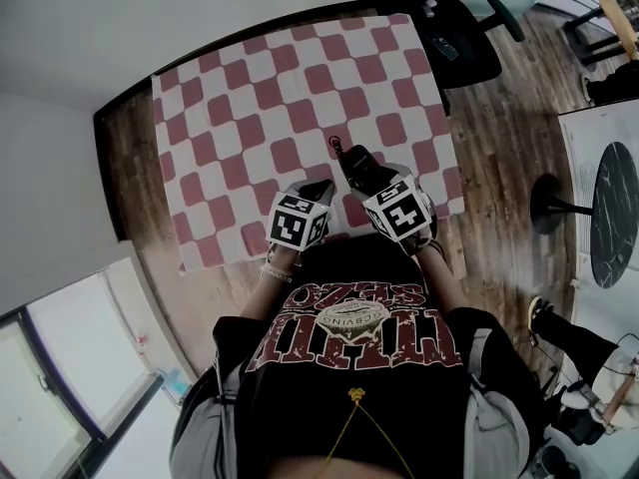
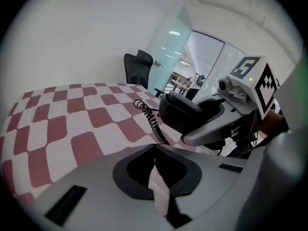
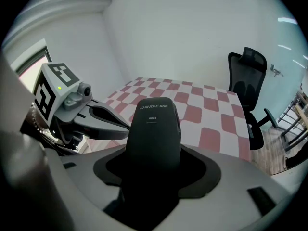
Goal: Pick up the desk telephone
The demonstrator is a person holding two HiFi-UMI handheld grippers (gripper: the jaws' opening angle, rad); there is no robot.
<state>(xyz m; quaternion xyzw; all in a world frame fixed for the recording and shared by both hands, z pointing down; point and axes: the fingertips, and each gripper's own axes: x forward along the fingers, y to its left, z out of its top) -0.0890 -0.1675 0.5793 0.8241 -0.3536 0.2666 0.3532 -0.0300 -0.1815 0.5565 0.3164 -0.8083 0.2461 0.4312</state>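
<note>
The right gripper [image 3: 154,163] has its two jaws pressed in on a black telephone handset [image 3: 153,121]. The handset stands up between them lengthwise, its back to that gripper's camera, with small pale lettering near the top end. Seen from the left gripper view, the handset sits cradled in those grey jaws, one above it and one below, and looks to be held up off the table. A black coiled cord [image 2: 150,119] runs from it across the cloth. From the head view, the cord's far loops lie on a white square a little past the handset.

The left gripper [image 2: 155,150] has its jaws brought together at the tips, with only a thin sliver of cloth showing between them. It grips nothing. It sits just beside the right gripper, both near the table edge closest to the person.

The table is covered by a red and white checked cloth [image 1: 250,98], and nothing else rests on it. A black office chair [image 1: 454,28] stands at the far right corner on a dark wood floor [image 1: 509,128]. The person wears a black shirt with red lettering.
</note>
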